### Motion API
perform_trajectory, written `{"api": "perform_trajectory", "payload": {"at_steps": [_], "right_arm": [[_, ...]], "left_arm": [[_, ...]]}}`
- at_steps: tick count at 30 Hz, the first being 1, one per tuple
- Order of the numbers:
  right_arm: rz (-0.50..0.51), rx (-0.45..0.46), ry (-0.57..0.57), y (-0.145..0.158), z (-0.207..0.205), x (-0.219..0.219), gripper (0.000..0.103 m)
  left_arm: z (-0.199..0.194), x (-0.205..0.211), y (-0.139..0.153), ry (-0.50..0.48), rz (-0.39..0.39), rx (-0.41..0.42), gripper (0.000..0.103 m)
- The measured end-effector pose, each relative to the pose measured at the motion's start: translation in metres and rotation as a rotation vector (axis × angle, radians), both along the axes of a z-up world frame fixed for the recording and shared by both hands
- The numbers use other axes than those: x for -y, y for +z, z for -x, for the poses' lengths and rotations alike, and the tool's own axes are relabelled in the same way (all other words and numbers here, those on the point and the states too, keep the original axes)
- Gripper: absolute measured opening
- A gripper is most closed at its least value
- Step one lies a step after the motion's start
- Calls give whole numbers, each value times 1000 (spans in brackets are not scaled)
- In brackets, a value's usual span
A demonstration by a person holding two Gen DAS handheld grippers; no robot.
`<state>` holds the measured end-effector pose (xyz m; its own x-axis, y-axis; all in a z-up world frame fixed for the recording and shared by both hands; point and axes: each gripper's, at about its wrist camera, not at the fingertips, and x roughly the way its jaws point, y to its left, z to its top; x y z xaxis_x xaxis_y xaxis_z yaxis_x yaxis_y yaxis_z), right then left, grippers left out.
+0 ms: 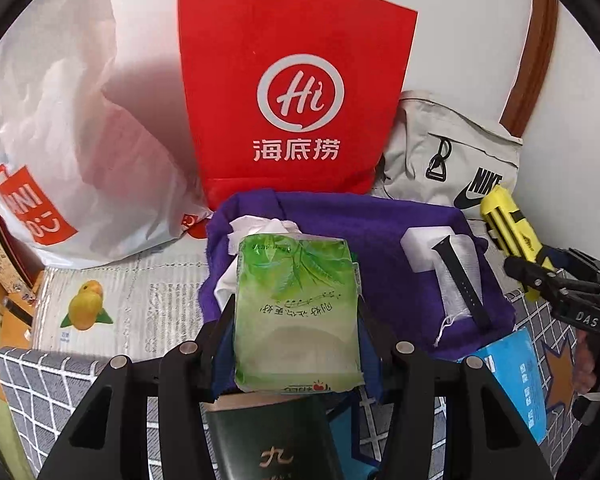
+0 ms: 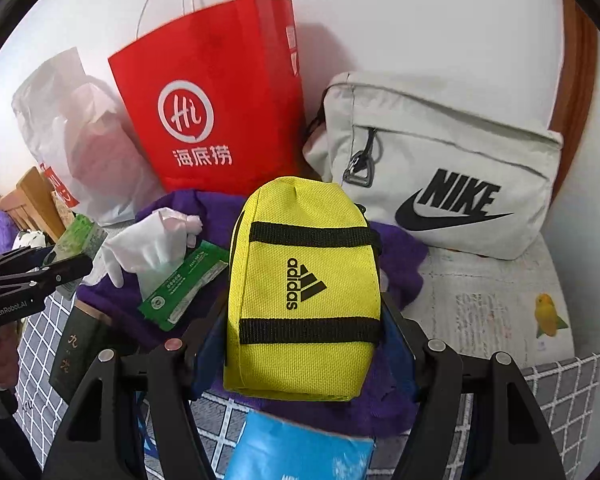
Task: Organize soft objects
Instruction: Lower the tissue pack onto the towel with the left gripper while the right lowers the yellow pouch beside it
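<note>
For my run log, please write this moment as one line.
left gripper: shut on green tissue pack | right gripper: shut on yellow pouch | below: purple cloth

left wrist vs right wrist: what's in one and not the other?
Left wrist only: watch strap on a white box, tissue pack face-on in the left gripper.
Right wrist only: white glove, green wrapper, yellow pouch face-on in the right gripper.
Both: red bag, Nike bag, purple cloth.
</note>
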<state>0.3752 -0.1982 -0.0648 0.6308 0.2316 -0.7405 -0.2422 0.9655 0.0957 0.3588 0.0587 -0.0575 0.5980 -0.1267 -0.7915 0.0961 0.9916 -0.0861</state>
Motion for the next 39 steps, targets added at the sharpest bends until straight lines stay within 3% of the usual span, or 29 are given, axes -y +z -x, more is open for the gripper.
{"api": "perform_trajectory", "payload": {"at_steps": [7,13,22,35,39], "right_arm": [[-39,-78,59,-23,-26,-15,69],[2,-114,123,-41,-37,-35,69],[17,-154,127,-59,-46,-36,69],[57,-180,152,-70,-53,-42,72],[16,-168,157,-64,-51,-39,77]], "left_arm": [[-21,10,-6,-11,-25,-16,50],[-33,17,-15,-27,-39,-34,50],[-47,26,-27,-39,-26,-63,50],[-64,39,-40,-65,-14,-98,50],[-65,41,-44,-74,-2,-111,50]]}}
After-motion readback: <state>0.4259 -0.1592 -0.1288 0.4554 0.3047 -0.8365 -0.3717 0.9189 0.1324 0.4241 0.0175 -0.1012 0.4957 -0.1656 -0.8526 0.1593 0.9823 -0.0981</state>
